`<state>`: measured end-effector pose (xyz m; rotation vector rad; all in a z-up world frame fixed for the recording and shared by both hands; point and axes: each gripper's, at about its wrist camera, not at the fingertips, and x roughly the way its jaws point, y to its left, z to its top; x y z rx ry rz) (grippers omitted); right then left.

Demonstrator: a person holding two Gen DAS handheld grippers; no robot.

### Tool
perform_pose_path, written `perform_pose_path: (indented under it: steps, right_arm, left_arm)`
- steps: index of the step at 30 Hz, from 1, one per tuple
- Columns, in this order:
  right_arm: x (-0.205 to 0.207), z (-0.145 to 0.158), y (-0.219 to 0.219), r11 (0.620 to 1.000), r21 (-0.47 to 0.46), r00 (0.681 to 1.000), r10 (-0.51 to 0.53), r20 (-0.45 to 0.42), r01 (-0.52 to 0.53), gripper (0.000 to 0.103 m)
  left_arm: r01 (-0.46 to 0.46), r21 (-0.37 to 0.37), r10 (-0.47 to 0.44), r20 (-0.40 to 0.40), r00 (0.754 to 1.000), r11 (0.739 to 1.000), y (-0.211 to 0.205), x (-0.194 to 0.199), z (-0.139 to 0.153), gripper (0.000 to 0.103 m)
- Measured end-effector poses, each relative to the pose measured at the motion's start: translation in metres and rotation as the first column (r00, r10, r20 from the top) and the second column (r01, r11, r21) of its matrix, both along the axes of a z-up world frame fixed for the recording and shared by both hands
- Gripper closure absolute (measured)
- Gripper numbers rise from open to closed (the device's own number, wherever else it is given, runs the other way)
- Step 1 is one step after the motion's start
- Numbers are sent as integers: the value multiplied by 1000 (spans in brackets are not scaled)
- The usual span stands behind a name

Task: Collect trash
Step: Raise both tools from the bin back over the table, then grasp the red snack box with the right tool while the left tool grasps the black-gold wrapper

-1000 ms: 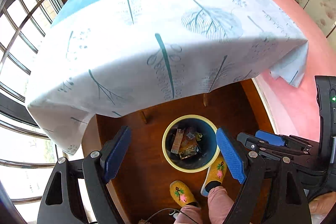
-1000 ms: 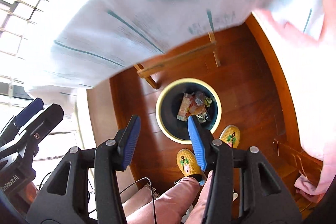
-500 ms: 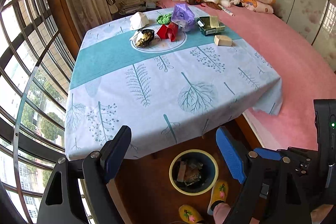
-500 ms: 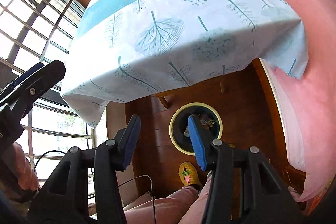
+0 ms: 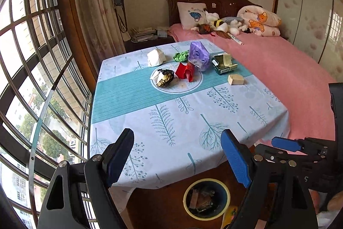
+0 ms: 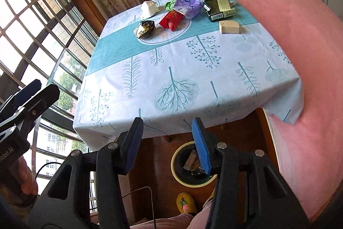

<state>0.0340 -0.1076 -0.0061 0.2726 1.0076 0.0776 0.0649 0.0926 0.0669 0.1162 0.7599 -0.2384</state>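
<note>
Though half-hidden, bin (image 6: 179,166) holds trash.

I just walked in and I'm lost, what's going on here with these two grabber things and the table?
A person holding a gripper in each hand is clearing trash off the table. Right now both the left gripper and the right gripper are open and empty, near the table's front edge. The bin on the floor below already holds some wrappers. On the table there's a crumpled foil wrapper, red wrapper, purple bag, green box, beige box, white wad and a green scrap.
</note>
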Motion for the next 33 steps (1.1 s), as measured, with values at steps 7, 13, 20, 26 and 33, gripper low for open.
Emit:
perform_pose_path:
  steps: [7,13,20,26,33]
  right_arm:
    - [35,4,-1,1000,3,1000,13,-8,-13,59]
    - [97,-1,-15,999,27,999,45,-7,-45,59]
    - [214,-16,-46,987,137,995,90,-42,-84,57]
    - [323,-42,-65,967,221,984,150,-98,-125,51]
    - [433,-105,-71,949,304,962,160,-224,-87,50]
  left_arm:
    - [-28,30,29,-24,999,999,15,23,-2,18]
    - [-80,38,81,-39,996,996,12,68,-8,18]
    - [-146,93,152,-67,986,985,-25,161,-24,18]
    - [-197,93,210,-159,965,976,-61,262,-47,18]
    - [-270,113,292,-315,903,956,-82,372,-103,18]
